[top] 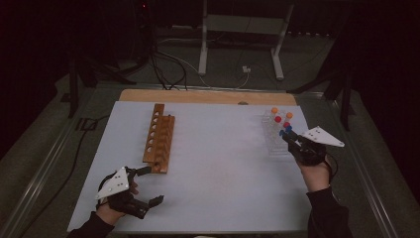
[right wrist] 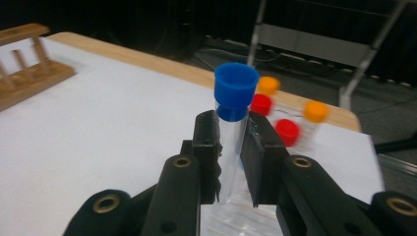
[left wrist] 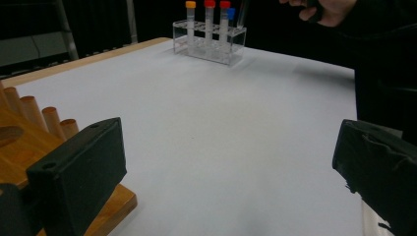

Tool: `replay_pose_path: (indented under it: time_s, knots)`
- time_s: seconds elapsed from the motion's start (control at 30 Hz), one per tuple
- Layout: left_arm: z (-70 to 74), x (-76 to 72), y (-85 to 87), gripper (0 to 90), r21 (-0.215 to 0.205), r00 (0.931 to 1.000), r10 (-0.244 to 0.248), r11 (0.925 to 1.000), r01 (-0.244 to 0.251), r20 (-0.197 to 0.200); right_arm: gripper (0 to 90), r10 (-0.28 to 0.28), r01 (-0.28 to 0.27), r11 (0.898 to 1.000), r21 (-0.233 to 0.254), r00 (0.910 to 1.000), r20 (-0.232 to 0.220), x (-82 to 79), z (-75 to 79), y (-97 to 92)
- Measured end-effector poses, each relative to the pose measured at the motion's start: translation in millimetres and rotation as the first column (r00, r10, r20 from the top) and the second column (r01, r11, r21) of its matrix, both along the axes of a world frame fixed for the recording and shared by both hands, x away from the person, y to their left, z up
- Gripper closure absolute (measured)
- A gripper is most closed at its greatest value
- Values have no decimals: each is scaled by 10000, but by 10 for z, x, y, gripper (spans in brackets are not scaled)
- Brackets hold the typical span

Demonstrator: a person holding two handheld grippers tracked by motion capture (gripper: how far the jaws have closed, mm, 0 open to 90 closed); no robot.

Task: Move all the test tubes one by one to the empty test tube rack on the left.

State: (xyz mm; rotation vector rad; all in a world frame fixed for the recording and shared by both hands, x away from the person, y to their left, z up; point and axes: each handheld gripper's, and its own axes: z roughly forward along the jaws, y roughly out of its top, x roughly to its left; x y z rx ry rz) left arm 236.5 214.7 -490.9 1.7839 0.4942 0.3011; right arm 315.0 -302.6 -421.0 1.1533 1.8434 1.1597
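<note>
My right gripper [right wrist: 231, 162] is shut on a clear tube with a blue cap [right wrist: 235, 93], held upright just above the clear plastic rack [top: 275, 141] at the table's right side. Behind the held tube, several orange- and red-capped tubes [right wrist: 287, 132] stand in that rack. In the high view the right gripper [top: 291, 137] hovers over the rack's near end. My left gripper [top: 150, 186] rests open near the front left, with nothing between its jaws, just in front of the wooden rack [top: 159, 139]. From the left gripper view the clear rack [left wrist: 209, 44] stands far across the table.
A white sheet [top: 223, 168] covers the table, with a strip of bare wood [top: 208, 95] along the far edge. The wooden rack's pegs [left wrist: 49, 120] stand close beside my left jaw. Cables and a white stand's legs [top: 203, 54] lie on the floor beyond the table.
</note>
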Motion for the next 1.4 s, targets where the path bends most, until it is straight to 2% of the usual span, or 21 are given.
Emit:
replay_pose_path:
  time_s: [0.17, 0.27, 0.33, 0.43, 0.5, 0.57, 0.7, 0.73, 0.8, 0.93, 1.07, 1.23, 1.3, 1.4]
  knots:
    - [14, 9, -26, 5, -82, 10000, -49, 10000, 49, -57, 770, 499, -498, 9987, 62, 9986, -148, -5, -48, 146]
    - [36, 31, -59, 5, -57, 9996, -141, 9999, 139, -260, 770, 889, -892, 9960, -95, 9955, -329, -11, -95, 270]
    - [63, 43, -87, 6, -80, 9989, -263, 9996, 260, -392, 770, 1062, -1064, 9943, -9, 9935, -420, -18, -111, 319]
    - [131, 58, -143, 6, 44, 9990, -385, 9992, 387, -241, 769, 1375, -1378, 9905, -12, 9890, -545, -33, -144, 401]
    - [163, 70, -166, 5, 28, 9985, -476, 9989, 477, -255, 770, 1658, -1664, 9861, -34, 9840, -655, -52, -169, 475]
    - [234, 119, -234, 6, 225, 9980, -558, 9982, 565, -290, 770, 1875, -1883, 9821, -47, 9797, -703, -67, -181, 529]
    - [295, 174, -291, 6, 179, 9982, -522, 9984, 528, -308, 770, 2344, -2354, 9719, -60, 9694, -732, -112, -180, 655]
    - [330, 211, -327, 6, 21, 9965, -703, 9975, 705, -455, 770, 2406, -2416, 9704, -46, 9678, -739, -123, -177, 676]
    - [342, 222, -349, 5, 117, 9971, -621, 9980, 627, -442, 770, 2608, -2618, 9651, -46, 9627, -722, -151, -173, 729]
    - [427, 277, -456, 5, 131, 9942, -889, 9959, 898, -599, 770, 3052, -3063, 9519, -14, 9490, -786, -201, -177, 846]
    - [499, 324, -514, 6, 156, 9934, -1004, 9947, 1014, -562, 770, 3437, -3453, 9385, -53, 9353, -847, -245, -187, 953]
    - [606, 425, -634, 6, 60, 9936, -1018, 9947, 1023, -490, 769, 3746, -3765, 9264, -44, 9228, -898, -281, -202, 1054]
    - [631, 467, -680, 6, -126, 9928, -1051, 9944, 1046, -570, 770, 3852, -3870, 9221, -7, 9181, -939, -288, -209, 1084]
    - [652, 502, -735, 6, -161, 9925, -1066, 9943, 1058, -607, 770, 4000, -4021, 9156, -31, 9114, -972, -306, -218, 1130]
